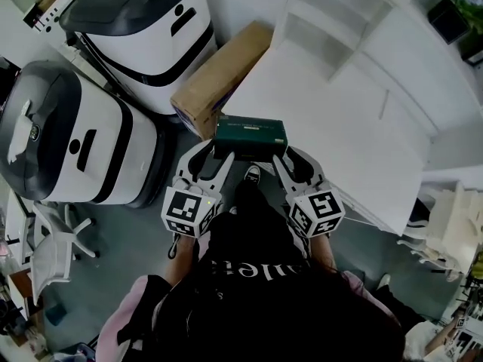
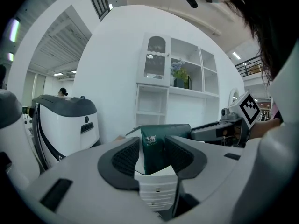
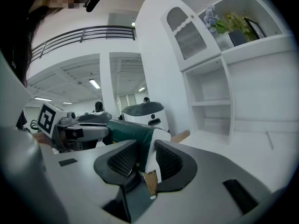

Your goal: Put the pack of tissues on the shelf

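Nearest the camera is the person's black top [image 1: 260,277], with the two marker cubes just ahead of it. The left gripper [image 2: 153,154] has its ribbed pads pressed on one end of the dark green pack of tissues [image 1: 250,136]. The right gripper [image 3: 144,158] clamps the other end, its jaws set fairly wide around the pack's white end face. The pack hangs level between the two grippers, held clear of any surface. In the head view it shows over the near corner of a white cabinet top [image 1: 339,127]. Just beyond it to the left lies a long cardboard box [image 1: 223,74]. Two white machines with dark tops [image 1: 143,29] stand on the floor further left. The white shelf unit [image 1: 332,21] rises at the far end of the cabinet top, well apart from the pack.
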The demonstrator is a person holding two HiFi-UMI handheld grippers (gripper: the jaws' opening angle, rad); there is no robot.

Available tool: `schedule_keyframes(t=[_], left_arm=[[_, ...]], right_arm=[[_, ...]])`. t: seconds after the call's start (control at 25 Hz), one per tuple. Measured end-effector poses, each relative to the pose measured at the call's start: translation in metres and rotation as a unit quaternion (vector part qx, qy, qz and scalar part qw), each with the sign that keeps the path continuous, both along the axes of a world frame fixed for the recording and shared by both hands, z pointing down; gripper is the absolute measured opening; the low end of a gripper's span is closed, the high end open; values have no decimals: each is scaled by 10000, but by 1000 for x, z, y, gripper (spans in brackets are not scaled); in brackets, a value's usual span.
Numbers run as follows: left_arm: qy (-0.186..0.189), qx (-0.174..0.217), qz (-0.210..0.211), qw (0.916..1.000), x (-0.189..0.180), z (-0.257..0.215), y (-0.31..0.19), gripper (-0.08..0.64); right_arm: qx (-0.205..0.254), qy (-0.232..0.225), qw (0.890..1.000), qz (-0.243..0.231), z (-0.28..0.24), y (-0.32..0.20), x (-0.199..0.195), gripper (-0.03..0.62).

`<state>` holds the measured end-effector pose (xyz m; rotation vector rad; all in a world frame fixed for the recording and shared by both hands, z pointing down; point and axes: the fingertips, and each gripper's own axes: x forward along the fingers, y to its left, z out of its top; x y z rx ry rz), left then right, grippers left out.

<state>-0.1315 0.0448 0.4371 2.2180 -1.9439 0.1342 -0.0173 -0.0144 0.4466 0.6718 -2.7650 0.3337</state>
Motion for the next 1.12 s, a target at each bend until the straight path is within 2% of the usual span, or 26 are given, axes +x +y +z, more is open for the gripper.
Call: schedule_keyframes(t=[0.2,0.32,0.64,1.12], left_arm=[[-87,-96,-5,9999,-28,0,-45,183],[-184,-46,105,9998,-34,-10,-87,183],[-466,96,534,9974,-17,-35,-188,183],[-765,289,888,9927,0,-56,-269,183]], right_arm=[[-9,-43,9999,-90,2,-48,-30,150],[52,-156,9999,38,-7,-85,-33,150],[250,-411,9975,522,-28,-176,-13,150],[561,-549,9933,844,-50,-251,7,150]])
